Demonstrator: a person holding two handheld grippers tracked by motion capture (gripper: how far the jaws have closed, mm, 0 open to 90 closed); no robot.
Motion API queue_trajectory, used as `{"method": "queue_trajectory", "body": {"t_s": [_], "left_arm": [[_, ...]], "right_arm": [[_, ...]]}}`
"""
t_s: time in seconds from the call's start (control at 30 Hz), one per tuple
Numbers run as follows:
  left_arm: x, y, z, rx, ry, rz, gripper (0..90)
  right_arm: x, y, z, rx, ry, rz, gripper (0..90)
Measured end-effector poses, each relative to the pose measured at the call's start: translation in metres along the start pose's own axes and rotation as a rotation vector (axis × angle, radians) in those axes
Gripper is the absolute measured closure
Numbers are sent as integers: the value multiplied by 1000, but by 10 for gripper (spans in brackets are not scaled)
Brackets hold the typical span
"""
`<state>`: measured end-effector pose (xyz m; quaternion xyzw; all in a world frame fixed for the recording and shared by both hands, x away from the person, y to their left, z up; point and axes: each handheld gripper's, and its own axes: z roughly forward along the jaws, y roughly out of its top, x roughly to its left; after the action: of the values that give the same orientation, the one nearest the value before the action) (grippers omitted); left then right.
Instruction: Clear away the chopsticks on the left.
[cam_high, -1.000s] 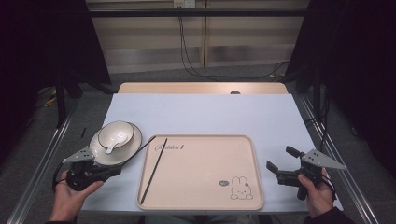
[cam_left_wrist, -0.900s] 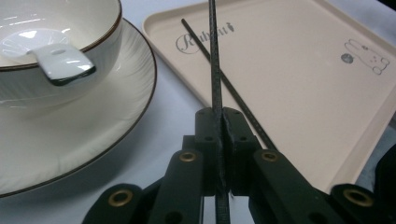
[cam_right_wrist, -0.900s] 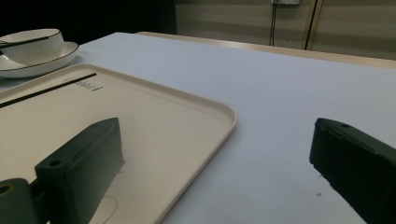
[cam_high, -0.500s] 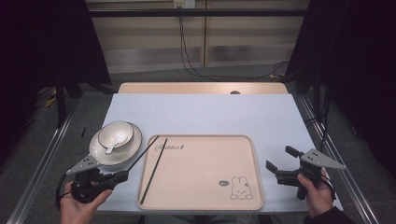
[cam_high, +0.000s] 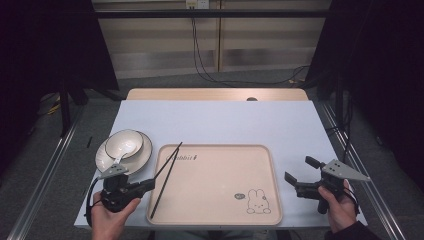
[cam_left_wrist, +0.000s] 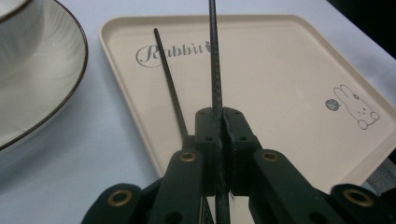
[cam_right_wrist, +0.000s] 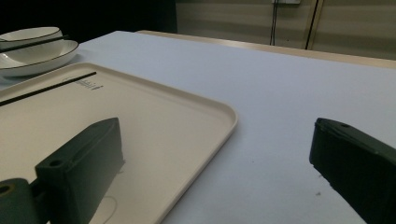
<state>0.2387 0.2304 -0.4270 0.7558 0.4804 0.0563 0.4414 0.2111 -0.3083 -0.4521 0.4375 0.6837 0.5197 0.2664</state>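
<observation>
Black and thin, one chopstick (cam_left_wrist: 214, 56) was clamped between the closed jaws of the left hand-held gripper (cam_high: 146, 184), which had drawn back from the plate toward the near left corner of the worktop (cam_high: 220, 122) since the earlier frames. We saw that chopstick slant up from the jaws over the tray's near left part, while the second chopstick (cam_left_wrist: 170, 88) lay flat on the beige tray (cam_high: 260, 220) just beside it, its far tip near the printed word. The right hand-held gripper (cam_high: 298, 175) had not shifted; its jaws stood wide apart with nothing between them, level above the worktop just right of the tray.

Left of the tray sat a white bowl (cam_high: 124, 143) on a dark-rimmed plate (cam_high: 102, 156), with a spoon (cam_high: 116, 159) leaning out of the bowl. The plate lay close beside the left hand-held gripper. A rabbit drawing (cam_high: 258, 202) marked the tray's near right corner.

Our left hand (cam_high: 107, 220) gripped the handle from below, pointing the tool rightward toward the tray; the right hand (cam_high: 337, 207) held its tool pointing left.
</observation>
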Motion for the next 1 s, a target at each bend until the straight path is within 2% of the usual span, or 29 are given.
{"method": "queue_trajectory", "body": {"t_s": [0.23, 0.27, 0.43, 0.57, 0.63, 0.67, 0.77, 0.83, 0.93, 1.0], "left_arm": [[-13, 5, 20, 20, 34, -10, 857], [-15, 5, 23, 15, 52, -16, 857], [-19, 4, 39, 45, 73, -53, 856], [-21, 2, 44, 55, 93, -83, 856], [-21, 1, 47, 73, 123, -96, 856], [-21, 0, 48, 69, 119, -106, 856], [-23, -1, 50, 89, 133, -102, 856], [-23, -3, 53, 95, 150, -116, 856], [-21, -4, 56, 110, 177, -122, 856], [-19, -5, 57, 120, 180, -124, 856]], "right_arm": [[0, 0, 0, -1, 2, -1, 25], [0, 0, 0, -2, 1, -3, 24], [0, 0, 0, -1, 3, -2, 25], [0, 0, 0, 0, 6, -4, 25], [0, 0, 0, 0, 7, -4, 25], [1, 0, -1, -2, 6, -2, 24], [1, 0, -1, -1, 6, 0, 25], [1, 0, 0, -1, 6, -5, 25], [1, 0, -1, 0, 6, -4, 25], [1, 0, -1, 0, 6, 0, 25]]}}
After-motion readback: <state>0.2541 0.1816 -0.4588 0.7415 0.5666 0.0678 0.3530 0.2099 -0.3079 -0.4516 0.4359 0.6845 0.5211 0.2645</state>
